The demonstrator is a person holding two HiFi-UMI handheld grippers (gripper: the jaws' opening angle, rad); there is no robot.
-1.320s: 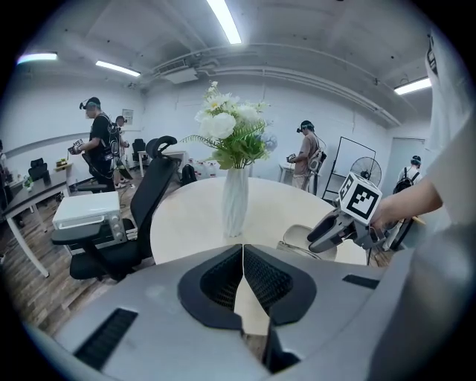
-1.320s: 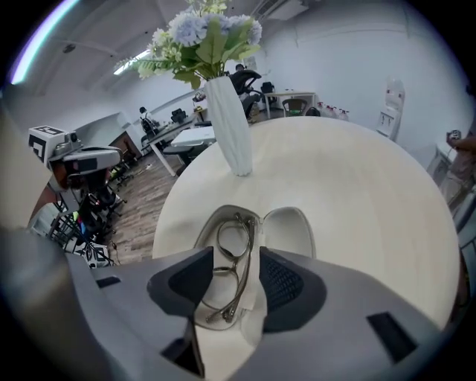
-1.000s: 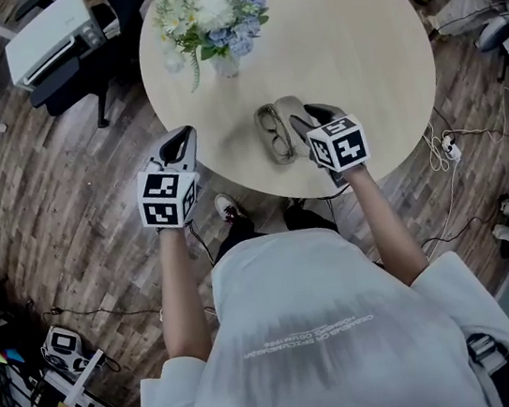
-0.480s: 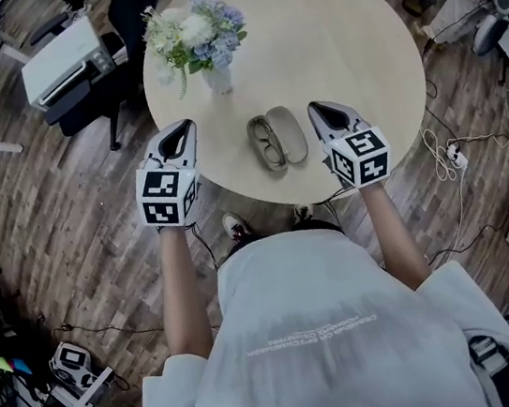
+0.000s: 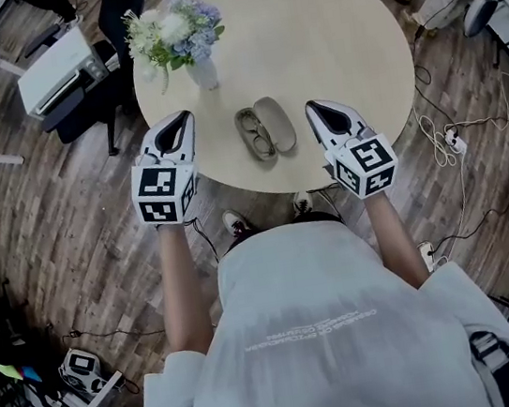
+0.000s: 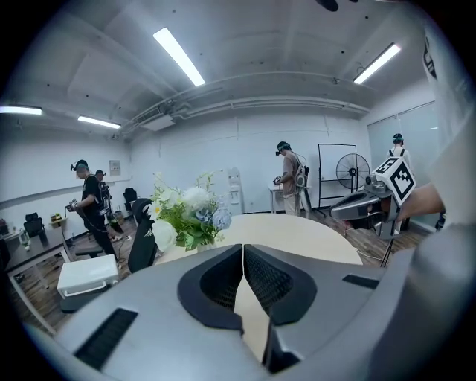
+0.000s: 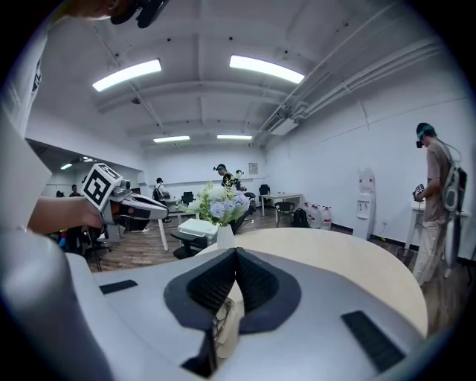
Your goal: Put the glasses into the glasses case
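Table [image 5: 334, 34]: glasses [image 5: 253, 134] lie in open case [image 5: 276, 121]; right tool [image 5: 309, 105] backed off, closed; left tool [image 5: 186, 115] closed.

One pair of glasses [image 5: 253, 135], one glasses case [image 5: 277, 122], one vase [image 5: 202, 73], two grippers [image 5: 177, 124] [image 5: 320, 108].

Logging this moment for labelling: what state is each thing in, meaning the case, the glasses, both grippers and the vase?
glasses case: open, lying flat on the table.
glasses: lying inside the open case, in its left half.
left gripper: shut, empty, to the left of the case and clear of it.
right gripper: shut, empty, to the right of the case and clear of it.
flower vase: upright.
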